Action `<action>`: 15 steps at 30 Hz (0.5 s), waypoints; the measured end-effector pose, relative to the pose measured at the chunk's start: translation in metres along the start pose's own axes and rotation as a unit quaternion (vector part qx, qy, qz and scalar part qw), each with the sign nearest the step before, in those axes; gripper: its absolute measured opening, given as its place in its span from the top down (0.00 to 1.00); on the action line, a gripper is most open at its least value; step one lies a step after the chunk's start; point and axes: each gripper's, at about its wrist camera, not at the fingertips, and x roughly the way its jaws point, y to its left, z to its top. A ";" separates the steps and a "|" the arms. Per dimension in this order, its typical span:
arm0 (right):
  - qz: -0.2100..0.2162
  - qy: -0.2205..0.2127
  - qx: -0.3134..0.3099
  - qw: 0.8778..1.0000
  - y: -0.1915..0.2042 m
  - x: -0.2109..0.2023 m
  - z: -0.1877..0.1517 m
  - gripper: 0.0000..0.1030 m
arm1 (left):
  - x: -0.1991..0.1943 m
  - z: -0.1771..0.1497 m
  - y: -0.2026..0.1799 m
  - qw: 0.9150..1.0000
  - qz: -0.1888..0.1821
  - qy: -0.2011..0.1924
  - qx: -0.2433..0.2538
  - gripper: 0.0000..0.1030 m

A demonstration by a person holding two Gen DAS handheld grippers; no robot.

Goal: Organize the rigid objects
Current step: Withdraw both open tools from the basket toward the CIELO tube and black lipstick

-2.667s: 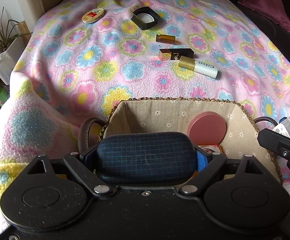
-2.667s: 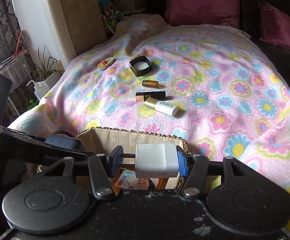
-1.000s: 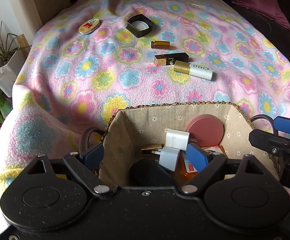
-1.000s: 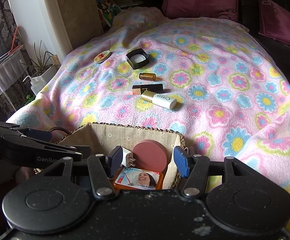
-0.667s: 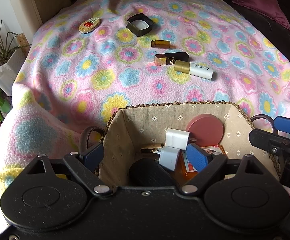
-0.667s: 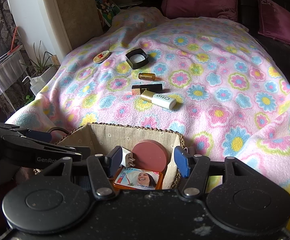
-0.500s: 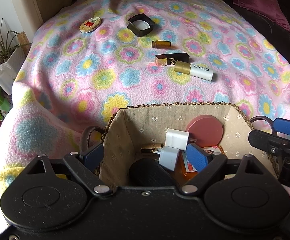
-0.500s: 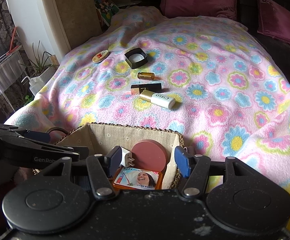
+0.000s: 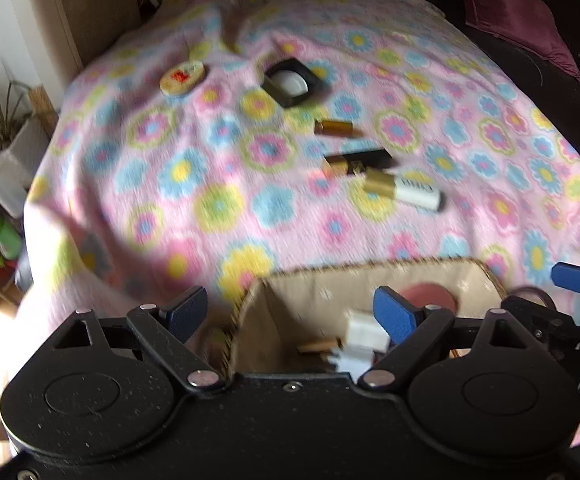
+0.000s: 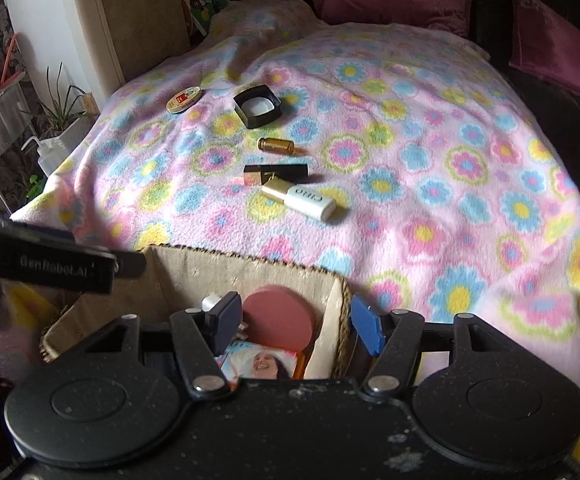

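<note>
Currently, I read both the left gripper (image 9: 293, 312) and right gripper (image 10: 291, 326) as released, the right's jaws just widening, nothing between them. Below sits a fabric-lined woven basket (image 10: 250, 274) on a fleecy floral blanket (image 10: 409, 152), holding a round pink disc (image 10: 278, 316).

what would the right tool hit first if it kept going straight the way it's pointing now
Most likely the basket's contents: the right tool points down into it, open and empty, with the pink round disc directly between its fingers. Depth is hard to judge, so the basket's near wall could come first.
</note>
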 end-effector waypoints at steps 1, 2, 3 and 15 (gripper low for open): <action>-0.002 -0.002 -0.003 1.000 0.001 0.003 0.005 0.39 | 0.003 0.006 0.004 1.000 0.002 -0.004 0.003 0.16; -0.002 -0.003 -0.003 1.000 0.001 0.007 0.011 0.39 | 0.006 0.011 0.008 1.000 0.003 -0.009 0.007 0.16; 0.001 -0.004 0.000 1.000 0.000 0.011 0.017 0.38 | 0.009 0.017 0.012 1.000 0.004 -0.016 0.011 0.16; 0.008 0.027 0.061 0.998 0.000 0.077 0.080 0.31 | 0.056 0.053 0.064 0.997 0.003 -0.079 0.007 0.16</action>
